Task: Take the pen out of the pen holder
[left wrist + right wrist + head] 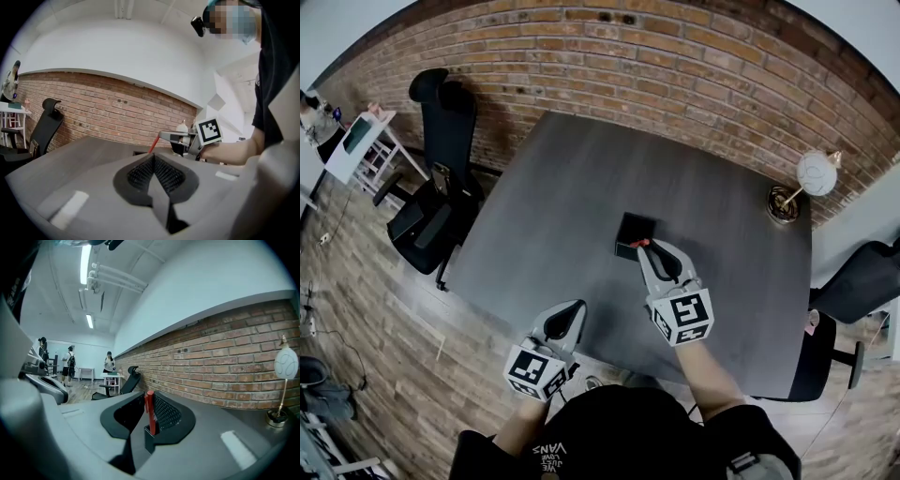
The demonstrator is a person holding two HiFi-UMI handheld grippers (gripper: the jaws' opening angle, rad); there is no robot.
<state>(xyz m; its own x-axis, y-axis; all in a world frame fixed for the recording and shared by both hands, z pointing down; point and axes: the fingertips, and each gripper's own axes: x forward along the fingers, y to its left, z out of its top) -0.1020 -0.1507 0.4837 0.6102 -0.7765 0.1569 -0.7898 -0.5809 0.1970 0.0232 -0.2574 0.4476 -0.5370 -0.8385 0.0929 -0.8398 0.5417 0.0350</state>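
A black square pen holder [633,232] stands near the middle of the dark grey table [553,206]. My right gripper [643,247] hovers over its near right corner, shut on a red pen [643,243]. In the right gripper view the pen [149,414] stands upright between the mesh pads [164,412]. From the left gripper view the pen [153,144] slants down from the right gripper [164,136] toward the holder [139,153]; its lower end is hidden. My left gripper [576,308] waits at the table's near edge, its jaws [153,157] together and empty.
A lamp with a white globe [817,173] on a brass base [784,204] stands at the table's far right corner. Black office chairs sit to the left [441,187] and right [862,281]. A brick wall [675,56] runs behind. People stand in the far room [70,362].
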